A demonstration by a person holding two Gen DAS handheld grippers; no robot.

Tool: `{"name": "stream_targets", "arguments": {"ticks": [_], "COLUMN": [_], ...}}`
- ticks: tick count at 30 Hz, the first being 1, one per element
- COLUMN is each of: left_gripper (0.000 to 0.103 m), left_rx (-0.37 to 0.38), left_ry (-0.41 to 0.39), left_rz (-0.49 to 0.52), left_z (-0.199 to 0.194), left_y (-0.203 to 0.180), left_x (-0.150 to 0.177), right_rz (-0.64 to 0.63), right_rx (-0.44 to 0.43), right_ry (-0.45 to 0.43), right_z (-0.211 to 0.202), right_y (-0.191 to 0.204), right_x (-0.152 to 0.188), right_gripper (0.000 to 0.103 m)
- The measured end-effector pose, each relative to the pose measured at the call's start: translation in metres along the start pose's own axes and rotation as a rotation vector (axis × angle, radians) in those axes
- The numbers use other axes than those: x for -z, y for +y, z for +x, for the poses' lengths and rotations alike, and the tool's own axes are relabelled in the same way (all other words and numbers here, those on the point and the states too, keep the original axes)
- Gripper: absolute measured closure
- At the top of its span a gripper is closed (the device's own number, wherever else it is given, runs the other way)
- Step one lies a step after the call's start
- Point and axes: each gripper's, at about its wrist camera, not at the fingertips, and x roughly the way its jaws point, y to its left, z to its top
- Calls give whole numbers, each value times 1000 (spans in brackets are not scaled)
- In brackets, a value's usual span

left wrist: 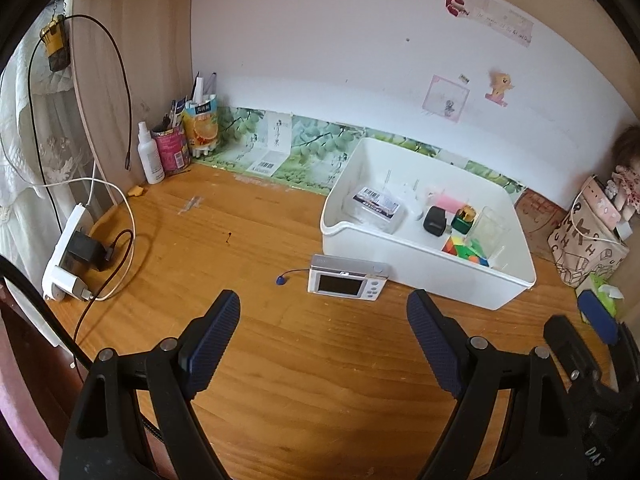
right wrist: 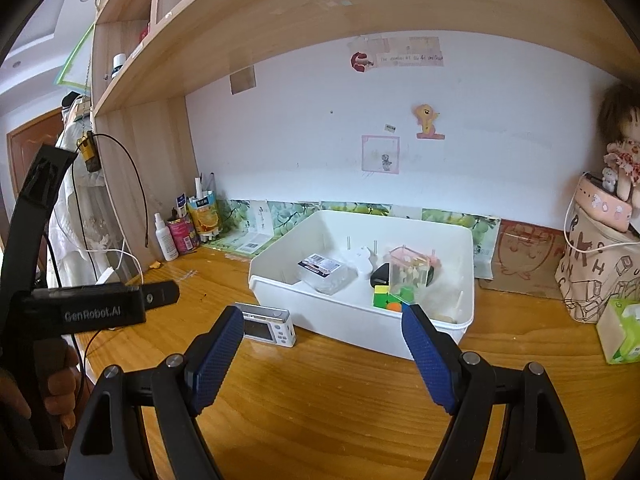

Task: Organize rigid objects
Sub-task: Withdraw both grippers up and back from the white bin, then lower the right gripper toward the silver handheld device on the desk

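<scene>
A small silver-white digital camera (left wrist: pixel 347 283) lies screen-up on the wooden desk, against the near wall of a white plastic bin (left wrist: pixel 424 276). The bin holds a barcoded clear box (left wrist: pixel 376 200), a black block (left wrist: pixel 435 221), a colour cube (left wrist: pixel 466 251) and a clear cup (left wrist: pixel 489 229). My left gripper (left wrist: pixel 323 310) hovers open just short of the camera, nothing between its blue pads. My right gripper (right wrist: pixel 323 320) is open and empty too, with the camera (right wrist: pixel 269 326) beside its left finger and the bin (right wrist: pixel 360 332) ahead. A hand holds the left gripper's handle at the right wrist view's left edge.
A power strip (left wrist: pixel 66 256) with plugs and looping cables lies at the desk's left edge. A spray bottle (left wrist: pixel 150 154), pen cups and a carton stand in the back left corner. A printed tote bag (right wrist: pixel 596 264), a green tissue pack (right wrist: pixel 624 328) and a doll sit right. A shelf hangs overhead.
</scene>
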Motion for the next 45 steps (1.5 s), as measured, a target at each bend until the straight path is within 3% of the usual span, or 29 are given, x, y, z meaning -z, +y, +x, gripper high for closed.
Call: {"name": "stream_targets", "arguments": {"ticks": [9,20,31,38,41,42,45], "left_gripper": [15,15,15,15,15,15,16], "left_rx": [26,47,39,34,38,39,38], "left_ry": [56,200,241,242,242,242,242], "left_rz": [25,112,160,213,241,247,259], "left_z": [24,70,95,102,105,107,110], "left_y": [13,32,77,103,112,115,123], "left_x": [-12,-31,-53,-60,-62,-63,-66], "right_rz": [-15,51,178,237,223,214,204], "right_rx": [-6,-10,8,73,94,102,116], "right_ry": [40,179,317,338,337,329,320], "right_z": [23,71,135,169,181,184,192], "right_y": [15,35,64,80,87,90,97], "right_x": [-5,-4,4,16,23,24,27], "right_gripper": [21,21,21,21,11,2,0]}}
